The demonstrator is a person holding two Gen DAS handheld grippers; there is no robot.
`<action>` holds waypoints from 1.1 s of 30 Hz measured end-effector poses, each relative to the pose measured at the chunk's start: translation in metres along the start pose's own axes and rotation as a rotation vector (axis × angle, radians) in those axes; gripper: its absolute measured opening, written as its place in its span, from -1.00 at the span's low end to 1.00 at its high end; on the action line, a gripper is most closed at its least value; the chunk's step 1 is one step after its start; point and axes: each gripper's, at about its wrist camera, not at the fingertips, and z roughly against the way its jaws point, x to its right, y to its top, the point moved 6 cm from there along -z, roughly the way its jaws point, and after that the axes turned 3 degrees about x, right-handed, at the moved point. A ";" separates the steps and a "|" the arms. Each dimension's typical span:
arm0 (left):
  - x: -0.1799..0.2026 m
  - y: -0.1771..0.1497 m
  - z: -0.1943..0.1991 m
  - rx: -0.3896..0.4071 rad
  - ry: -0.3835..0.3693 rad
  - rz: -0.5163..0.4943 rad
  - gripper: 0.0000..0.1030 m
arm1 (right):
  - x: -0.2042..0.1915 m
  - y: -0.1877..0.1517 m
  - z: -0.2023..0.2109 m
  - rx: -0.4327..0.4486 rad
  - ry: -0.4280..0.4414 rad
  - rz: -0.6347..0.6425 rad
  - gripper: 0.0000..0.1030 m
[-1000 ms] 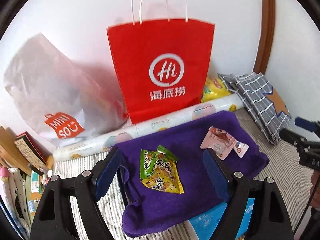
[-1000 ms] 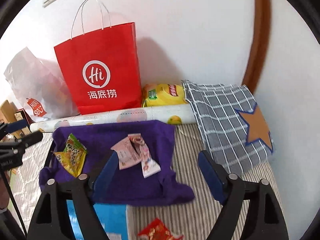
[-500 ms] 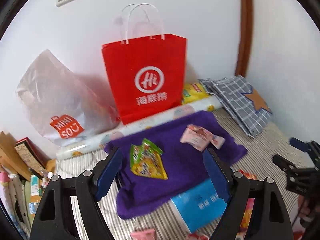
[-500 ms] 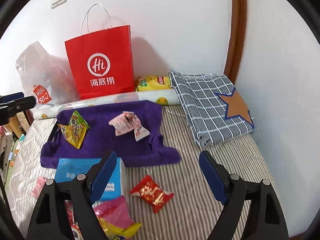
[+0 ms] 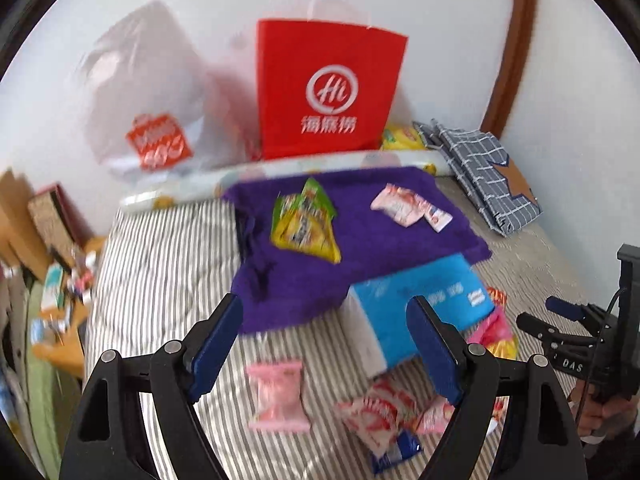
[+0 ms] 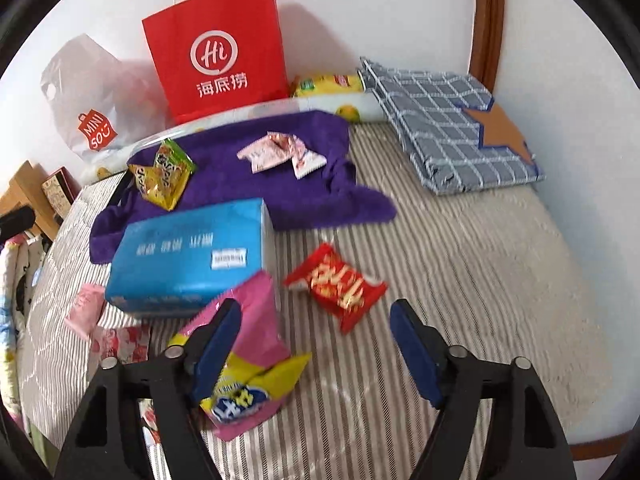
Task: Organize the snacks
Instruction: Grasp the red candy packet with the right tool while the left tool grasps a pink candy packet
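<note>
Left gripper: your left gripper [image 5: 324, 348] stands wide open with nothing between its jaws, hanging above the striped bed [image 5: 160, 264] near its front edge.
Right gripper: your right gripper [image 6: 316, 344] is also empty; its jaws have just been closing a little, yet a broad gap remains and no pad presses on anything.
Sorted so far: 2 groups already lie on the purple cloth [image 6: 240, 160] toward the back edge of the bed, the green-yellow packs [image 6: 164, 172] at its left and the pale pink packs [image 6: 280, 152] at its right.
Loose snacks: the red packet [image 6: 338, 284] lies on bare stripes just beyond your right gripper; the pink-yellow bag [image 6: 248, 364] sits against that gripper's left finger; the pink packet [image 5: 276, 396] and the red-white packs [image 5: 380, 416] lie under your left gripper, in front of the blue box [image 5: 416, 308].
Key relation: the red packet is straight ahead of your right gripper and slightly left of centre, its long axis running diagonally, from far-left to near-right.
Nearer hand: your right hand looks better placed for it.
Likely need: a forward reach, probably with a wrist roll so the jaws cross the packet's short side.
Risk: the left finger may snag the pink-yellow bag.
</note>
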 end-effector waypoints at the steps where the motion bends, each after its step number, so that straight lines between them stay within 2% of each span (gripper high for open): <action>1: -0.001 -0.006 0.000 -0.008 0.003 0.003 0.62 | 0.001 -0.003 -0.001 -0.006 0.017 -0.010 0.39; 3: -0.003 -0.015 0.000 -0.019 0.014 0.002 0.62 | 0.003 -0.007 -0.003 -0.005 0.034 -0.017 0.38; 5: -0.004 -0.023 0.001 -0.023 0.025 -0.003 0.62 | 0.009 -0.006 -0.003 0.020 0.008 -0.024 0.37; 8: -0.005 -0.032 -0.002 -0.038 0.033 0.002 0.62 | 0.021 -0.002 -0.011 0.026 -0.010 -0.011 0.27; 10: -0.005 -0.036 -0.006 -0.048 0.033 0.004 0.62 | 0.028 0.000 -0.023 0.009 -0.015 0.006 0.10; 11: -0.005 -0.039 -0.010 -0.053 0.037 0.006 0.62 | 0.032 0.002 -0.030 -0.001 -0.017 0.011 0.10; 17: -0.012 -0.047 -0.025 -0.096 0.050 0.042 0.62 | 0.029 0.005 -0.053 -0.032 0.053 0.138 0.09; 24: -0.024 -0.046 -0.027 -0.101 0.071 0.080 0.62 | 0.016 0.011 -0.077 -0.044 0.108 0.291 0.09; 29: -0.026 -0.046 -0.030 -0.115 0.073 0.091 0.62 | 0.023 0.010 -0.093 -0.094 0.199 0.255 0.09; 30: -0.024 -0.045 -0.030 -0.115 0.068 0.089 0.62 | 0.024 0.010 -0.092 -0.087 0.200 0.255 0.03; 31: -0.024 -0.045 -0.031 -0.114 0.064 0.089 0.62 | 0.024 0.008 -0.090 -0.086 0.192 0.265 -0.15; 33: -0.021 -0.044 -0.031 -0.111 0.058 0.085 0.62 | 0.025 0.006 -0.088 -0.085 0.171 0.280 -0.27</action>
